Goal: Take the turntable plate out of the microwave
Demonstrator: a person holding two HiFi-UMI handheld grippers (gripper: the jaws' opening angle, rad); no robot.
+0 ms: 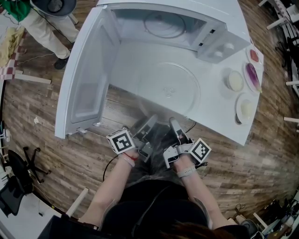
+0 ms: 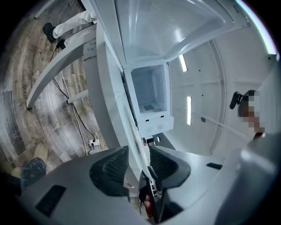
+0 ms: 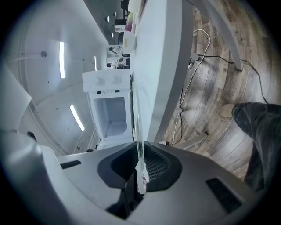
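At the white worktop's (image 1: 219,116) front edge, the right tool (image 3: 139,166) pinches the clear round glass turntable plate (image 1: 168,87) by its near rim. The left tool (image 2: 138,163) is spread wide.

White on the microwave (image 1: 154,32), on its open door (image 1: 86,79) and on the round table (image 1: 219,125), clear like water on the turntable plate (image 1: 168,86), brown with long wood stripes on the floor (image 1: 46,102). Grey on the left gripper (image 1: 148,123) and the right gripper (image 1: 174,123), black with tiny ridges on the pads (image 2: 109,169), black and white squares on each cube (image 1: 121,141). Red, purple, pale yellow and cream inside the white small dishes (image 1: 238,100), beige on the trousers (image 1: 46,28) and green on the top (image 1: 16,9) of a person far off, black on the clothes (image 1: 154,205) down in front.
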